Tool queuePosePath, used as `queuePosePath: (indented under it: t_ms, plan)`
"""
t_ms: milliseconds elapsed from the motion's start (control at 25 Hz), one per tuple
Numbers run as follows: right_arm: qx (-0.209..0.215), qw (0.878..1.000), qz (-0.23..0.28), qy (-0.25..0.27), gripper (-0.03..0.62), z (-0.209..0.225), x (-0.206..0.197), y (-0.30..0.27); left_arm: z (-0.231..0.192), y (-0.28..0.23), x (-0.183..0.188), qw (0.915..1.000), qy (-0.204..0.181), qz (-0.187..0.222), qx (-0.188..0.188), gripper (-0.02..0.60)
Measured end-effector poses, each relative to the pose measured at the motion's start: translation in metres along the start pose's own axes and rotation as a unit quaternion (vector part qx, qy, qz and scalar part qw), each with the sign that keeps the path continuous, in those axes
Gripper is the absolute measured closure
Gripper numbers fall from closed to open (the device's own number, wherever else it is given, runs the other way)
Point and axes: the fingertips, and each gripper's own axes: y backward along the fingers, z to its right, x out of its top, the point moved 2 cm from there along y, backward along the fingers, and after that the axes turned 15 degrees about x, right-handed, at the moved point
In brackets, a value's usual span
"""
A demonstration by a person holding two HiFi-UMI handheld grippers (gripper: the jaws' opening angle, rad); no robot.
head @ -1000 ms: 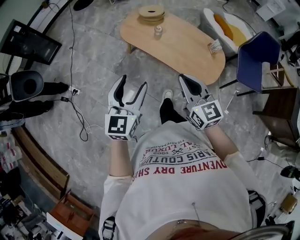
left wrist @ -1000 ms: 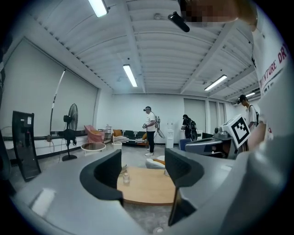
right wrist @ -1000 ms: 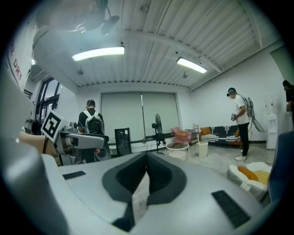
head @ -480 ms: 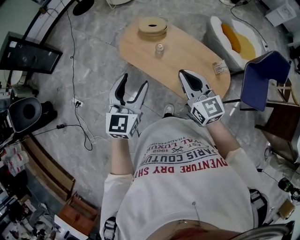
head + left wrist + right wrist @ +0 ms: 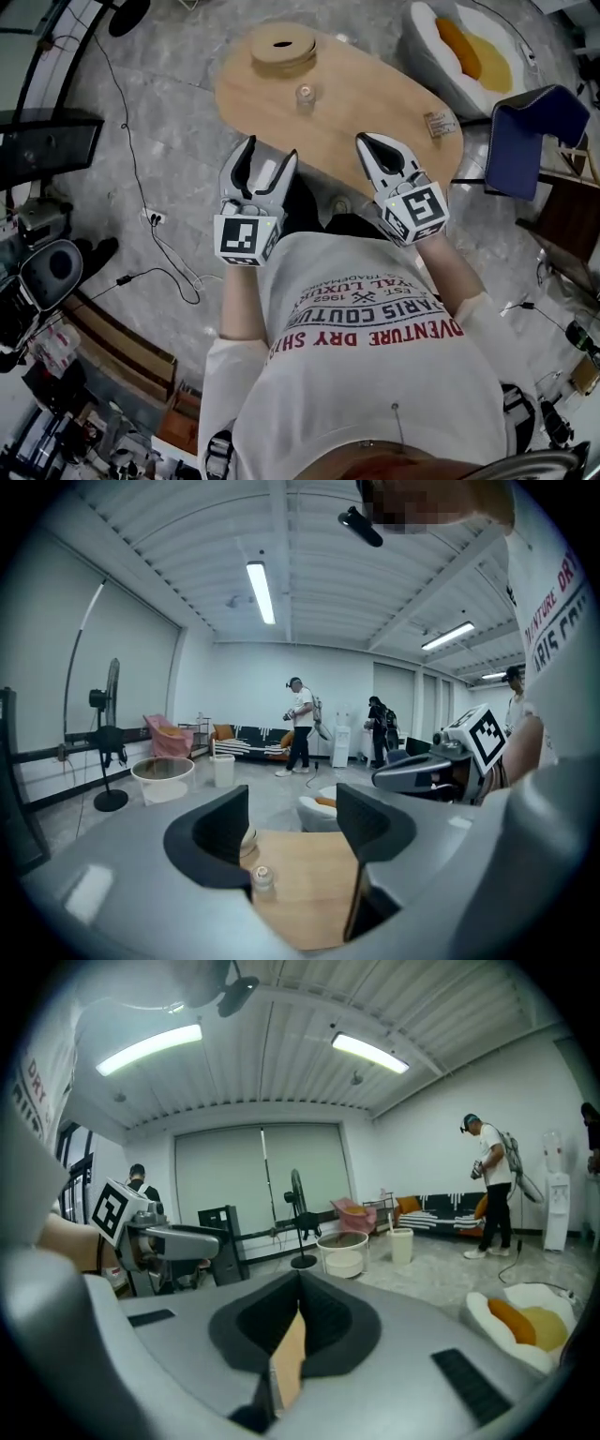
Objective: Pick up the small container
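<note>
the small container (image 5: 305, 95), a clear little jar with a pale cap, stands upright on the oval wooden tabletop (image 5: 375, 94), toward its far left part and well apart from both tongs. just beyond it, near the tabletop's far edge, lies a round wooden ring (image 5: 281, 44). a small printed packet (image 5: 438, 123) lies alone near the right end.

the left tongs (image 5: 269, 155) are held in the air at the near edge of the tabletop, released: the 2 dark pads (image 5: 220, 832) stand apart with nothing gripped. in the left gripper view the container shows low in the gap between them, but far off on the wood and touching neither pad. the right tongs (image 5: 367, 141) hover beside them, also at the near edge, clenched on nothing. in the right gripper view the pads meet, leaving only a thin slit through which a strip of the wood shows.

a blue chair (image 5: 525, 136) stands off the right end of the tabletop, and a white seat (image 5: 427, 42) with an orange cushion sits on the grey floor (image 5: 169, 141) beyond that end.
</note>
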Motion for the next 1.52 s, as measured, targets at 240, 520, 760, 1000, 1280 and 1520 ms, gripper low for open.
queuePosePath:
  t_ms: [240,520,760,1000,1280,1520]
  plan:
    - [-0.060,0.997,0.012,-0.045,0.588,0.044,-0.005,-0.041,-0.016,-0.074,-0.024,0.9931,-0.056,-0.020,-0.101,0.298]
    - [-0.153,0.985,0.010,-0.072,0.588,0.087,-0.030,-0.082,-0.039,-0.145,-0.064,0.9804,-0.038,-0.064,-0.182,0.298]
    - [-0.224,0.968,0.000,-0.113,0.588,0.107,-0.072,-0.107,-0.046,-0.179,-0.131,0.9675,-0.100,-0.059,-0.225,0.276]
    - [-0.258,0.956,-0.015,-0.142,0.588,0.126,-0.119,-0.127,-0.037,-0.214,-0.205,0.9507,-0.107,-0.087,-0.278,0.225]
    - [-0.276,0.947,-0.027,-0.164,0.588,0.147,-0.189,-0.136,-0.029,-0.254,-0.300,0.9450,-0.115,-0.130,-0.277,0.197]
    - [-0.275,0.947,-0.042,-0.162,0.588,0.162,-0.233,-0.143,-0.012,-0.285,-0.361,0.9419,-0.141,-0.132,-0.275,0.145]
